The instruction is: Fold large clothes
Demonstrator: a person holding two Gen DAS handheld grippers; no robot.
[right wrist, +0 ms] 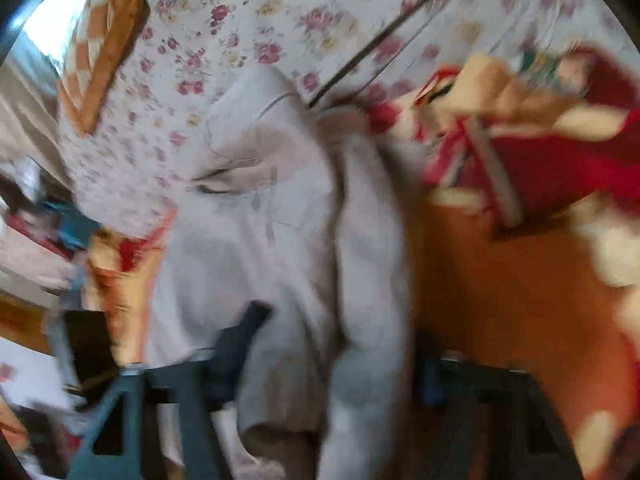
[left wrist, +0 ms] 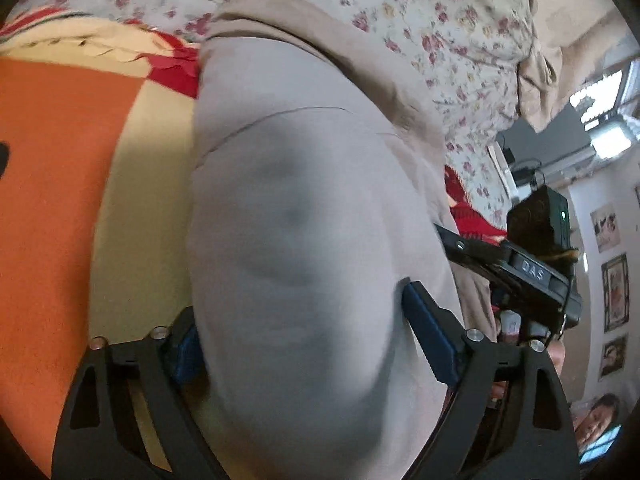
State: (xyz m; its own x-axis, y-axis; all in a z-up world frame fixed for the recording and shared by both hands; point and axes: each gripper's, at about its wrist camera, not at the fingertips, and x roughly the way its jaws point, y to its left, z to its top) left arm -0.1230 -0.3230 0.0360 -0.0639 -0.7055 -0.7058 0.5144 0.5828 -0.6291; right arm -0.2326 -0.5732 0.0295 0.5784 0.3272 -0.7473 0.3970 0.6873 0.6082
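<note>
The left tongs are seen spread, with a fold of the grey garment bulging between them. One blue pad lies against the cloth on one side; the other pad is half hidden behind the fold, so whether the cloth is pinched cannot be told. The lower arms of the tongs are cut off by the picture's edge.

The right tongs are badly blurred. One finger is made out beside the grey garment; the other finger is mostly covered by a hanging fold. The cloth passes between them, yet a firm grip cannot be confirmed.

In both views the garment is draped over a bed. An orange and cream blanket is spread beside it, with red patches at its border, and a flowered quilt is heaped behind. In the left view the second tool is partly seen past the garment, and framed pictures are glimpsed on a wall at the edge, distorted and small.
</note>
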